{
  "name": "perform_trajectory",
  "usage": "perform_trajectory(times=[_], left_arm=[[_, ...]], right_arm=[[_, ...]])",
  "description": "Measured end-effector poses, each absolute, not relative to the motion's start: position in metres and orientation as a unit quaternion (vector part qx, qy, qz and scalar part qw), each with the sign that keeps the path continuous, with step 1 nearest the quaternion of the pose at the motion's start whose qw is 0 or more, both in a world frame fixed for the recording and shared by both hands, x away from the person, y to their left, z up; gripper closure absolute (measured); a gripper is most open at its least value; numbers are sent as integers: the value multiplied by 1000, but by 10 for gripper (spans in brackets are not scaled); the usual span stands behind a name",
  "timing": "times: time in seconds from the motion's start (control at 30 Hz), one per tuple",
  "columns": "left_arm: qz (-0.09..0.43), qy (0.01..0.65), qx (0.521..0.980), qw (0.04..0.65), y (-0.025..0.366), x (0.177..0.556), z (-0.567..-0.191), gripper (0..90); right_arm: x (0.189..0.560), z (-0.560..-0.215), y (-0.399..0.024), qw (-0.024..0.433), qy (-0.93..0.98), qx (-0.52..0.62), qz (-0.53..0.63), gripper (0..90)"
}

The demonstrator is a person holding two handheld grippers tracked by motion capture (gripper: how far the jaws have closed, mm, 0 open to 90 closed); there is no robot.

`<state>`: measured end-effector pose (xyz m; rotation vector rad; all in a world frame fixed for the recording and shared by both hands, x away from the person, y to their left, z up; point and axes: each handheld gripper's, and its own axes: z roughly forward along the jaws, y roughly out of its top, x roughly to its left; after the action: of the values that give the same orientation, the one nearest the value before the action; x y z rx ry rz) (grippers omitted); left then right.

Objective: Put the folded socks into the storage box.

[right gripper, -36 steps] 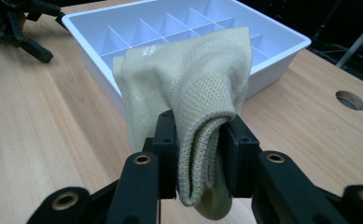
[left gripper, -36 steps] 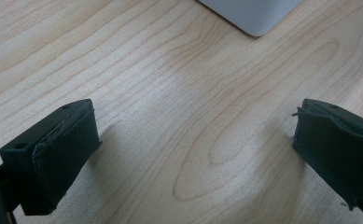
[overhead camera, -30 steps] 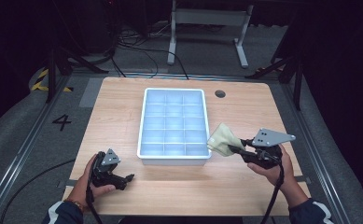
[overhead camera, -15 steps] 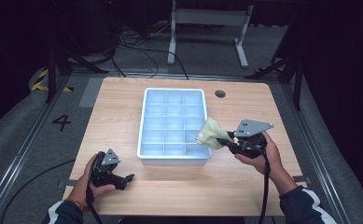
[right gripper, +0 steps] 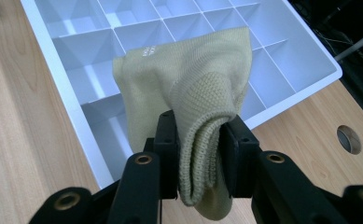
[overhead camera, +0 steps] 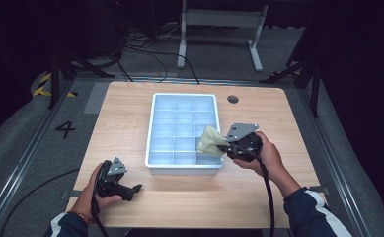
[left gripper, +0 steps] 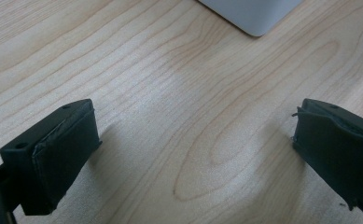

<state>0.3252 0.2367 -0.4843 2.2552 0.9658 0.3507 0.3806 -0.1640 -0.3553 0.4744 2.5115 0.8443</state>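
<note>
A folded pale yellow-green knitted sock (right gripper: 188,88) is pinched between the black jaws of my right gripper (right gripper: 198,140), which is shut on it. In the high view the sock (overhead camera: 210,141) hangs over the near right corner of the white divided tray (overhead camera: 179,168), with the right gripper (overhead camera: 227,145) just to its right. My left gripper (overhead camera: 136,188) rests on the table near the front left, its jaws open and pointing toward the tray's near left corner. Its own view shows bare wood between the two wide-apart pads (left gripper: 62,149).
The tray (right gripper: 67,79) has several compartments that look bare. A round cable hole (overhead camera: 233,99) sits in the table behind the tray's right side. Table edges lie close to the front. Dark floor, cables and a metal stand lie beyond the far edge.
My right gripper has carried the sock leftward from beside the tray to over its near right corner. The left gripper has stayed where it was.
</note>
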Motion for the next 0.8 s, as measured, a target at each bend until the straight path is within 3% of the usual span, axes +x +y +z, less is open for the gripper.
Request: perform_trajectory(times=[0.37, 0.8], left_arm=[[134, 368, 860, 325, 237, 325, -484, 4], [133, 367, 861, 326, 237, 325, -484, 3]], right_arm=[[392, -363, -144, 235, 922, 165, 261, 708], [400, -376, -119, 298, 931, 132, 166, 709]])
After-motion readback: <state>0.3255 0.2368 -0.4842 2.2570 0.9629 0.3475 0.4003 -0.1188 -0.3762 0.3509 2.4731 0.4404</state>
